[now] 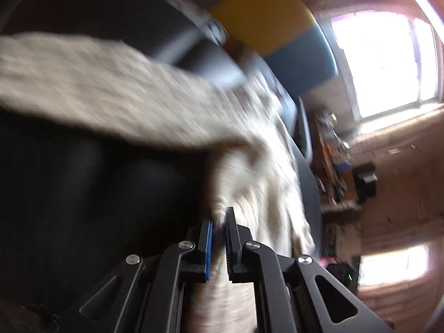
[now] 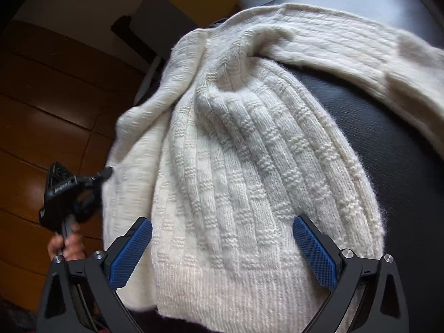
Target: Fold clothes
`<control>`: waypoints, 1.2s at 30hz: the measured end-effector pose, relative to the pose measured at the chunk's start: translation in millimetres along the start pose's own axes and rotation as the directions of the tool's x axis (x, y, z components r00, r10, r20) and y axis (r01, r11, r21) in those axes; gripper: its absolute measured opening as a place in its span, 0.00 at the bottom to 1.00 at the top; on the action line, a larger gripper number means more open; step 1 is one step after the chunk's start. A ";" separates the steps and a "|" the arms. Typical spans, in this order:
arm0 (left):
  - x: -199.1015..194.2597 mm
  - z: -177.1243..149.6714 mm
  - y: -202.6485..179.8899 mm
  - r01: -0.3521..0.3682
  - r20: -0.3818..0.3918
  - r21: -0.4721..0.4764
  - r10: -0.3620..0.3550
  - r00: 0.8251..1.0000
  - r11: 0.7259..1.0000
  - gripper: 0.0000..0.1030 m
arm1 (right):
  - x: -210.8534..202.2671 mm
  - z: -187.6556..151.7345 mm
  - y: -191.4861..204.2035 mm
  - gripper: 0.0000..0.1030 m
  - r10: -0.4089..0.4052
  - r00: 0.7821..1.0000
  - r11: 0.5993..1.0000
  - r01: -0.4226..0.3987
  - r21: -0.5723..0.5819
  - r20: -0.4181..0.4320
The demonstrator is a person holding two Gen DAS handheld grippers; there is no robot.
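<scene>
sweater (image 2: 236, 152): cream knit, bunched mid-frame on dark seat (image 2: 388, 138) | left gripper (image 1: 219, 222): clamped on an edge | right gripper (image 2: 222, 245): wide apart, empty | progress: early, no neat fold visible

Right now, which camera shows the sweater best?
The right wrist view. There the cream sweater fills the frame, sharp enough to show its knit ribs and hem, lying on a dark surface between the open right gripper. The left wrist view shows it blurred, with a bit pinched in the left gripper.
</scene>
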State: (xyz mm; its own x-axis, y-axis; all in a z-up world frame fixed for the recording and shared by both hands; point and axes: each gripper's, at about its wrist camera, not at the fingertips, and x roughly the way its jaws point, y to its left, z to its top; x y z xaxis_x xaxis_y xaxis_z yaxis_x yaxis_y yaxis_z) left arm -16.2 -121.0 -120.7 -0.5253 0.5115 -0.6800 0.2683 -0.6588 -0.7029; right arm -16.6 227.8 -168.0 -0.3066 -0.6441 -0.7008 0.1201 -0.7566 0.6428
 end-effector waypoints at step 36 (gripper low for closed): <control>75.9 -52.1 -47.0 -0.016 -0.214 0.402 0.111 0.970 0.915 0.13 | -114.4 85.5 -70.5 1.00 -0.574 0.794 0.817 0.573 0.068 0.199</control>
State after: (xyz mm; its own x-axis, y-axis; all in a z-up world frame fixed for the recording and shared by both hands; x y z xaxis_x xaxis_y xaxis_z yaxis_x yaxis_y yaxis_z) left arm -26.7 -22.4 -150.2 -0.3068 0.5412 -0.7829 -0.0705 -0.8333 -0.5483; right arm -70.7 364.4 -106.7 -0.5002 -0.0550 -0.8642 -0.1416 -0.9793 0.1443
